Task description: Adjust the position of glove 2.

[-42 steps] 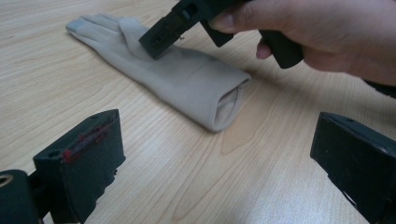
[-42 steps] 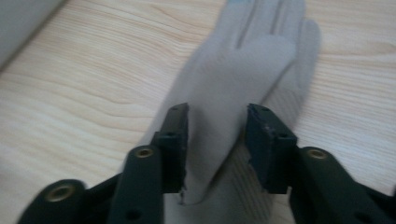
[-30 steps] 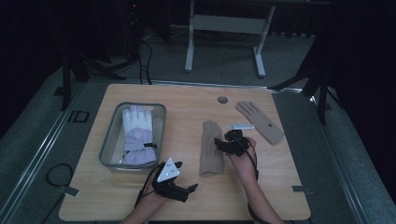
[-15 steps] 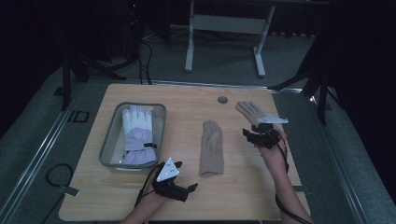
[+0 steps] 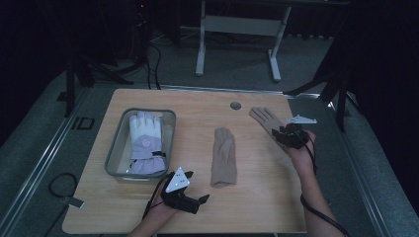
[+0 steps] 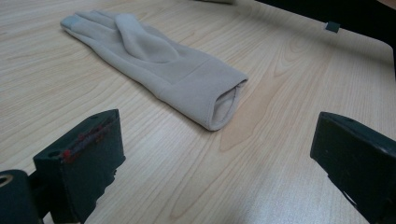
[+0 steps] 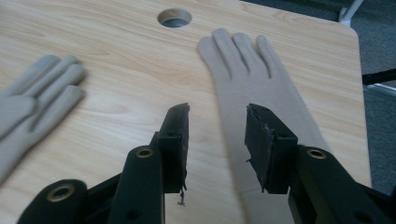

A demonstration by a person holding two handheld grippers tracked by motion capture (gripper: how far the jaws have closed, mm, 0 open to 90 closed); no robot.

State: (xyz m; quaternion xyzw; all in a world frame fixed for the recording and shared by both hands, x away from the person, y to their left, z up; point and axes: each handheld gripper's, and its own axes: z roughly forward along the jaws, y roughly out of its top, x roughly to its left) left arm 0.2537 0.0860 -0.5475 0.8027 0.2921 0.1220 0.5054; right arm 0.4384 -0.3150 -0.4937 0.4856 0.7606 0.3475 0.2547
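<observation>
Three gloves on the table (image 5: 257, 207): a white one with purple trim (image 5: 144, 143) lying in a grey bin (image 5: 114, 148) at the left, a tan one (image 5: 224, 157) flat in the middle with fingers pointing away, and a second tan one (image 5: 265, 118) near the right edge, angled. From the high view, the lower half of that right glove is covered by the right gripper (image 5: 289, 136) and the hand holding it, so its cuff is hard to make out there. In the right gripper view the cuff runs off under the jaws and out the bottom of the frame, a bit blurry too.

Right gripper (image 7: 217, 135) has its jaws parted, straddling the right glove (image 7: 254, 79) around the wrist part, nothing pinched between them. Can't tell if the tips are touching the fabric or just above it. The middle glove's fingers (image 7: 35, 93) show at the left of that view, cut off by the edge, and a round hole (image 7: 174, 17) in the tabletop sits up top.

Left gripper (image 5: 185, 197) is down near the front edge, just beside the middle glove's cuff. In its own view the jaws are spread wide and empty (image 6: 219, 154), with the glove (image 6: 154, 60) lying ahead on the wood, open cuff facing the camera.

Beyond the table it's dark; a metal stand (image 5: 237, 29) and some cables on the floor are about all I can pick out.
</observation>
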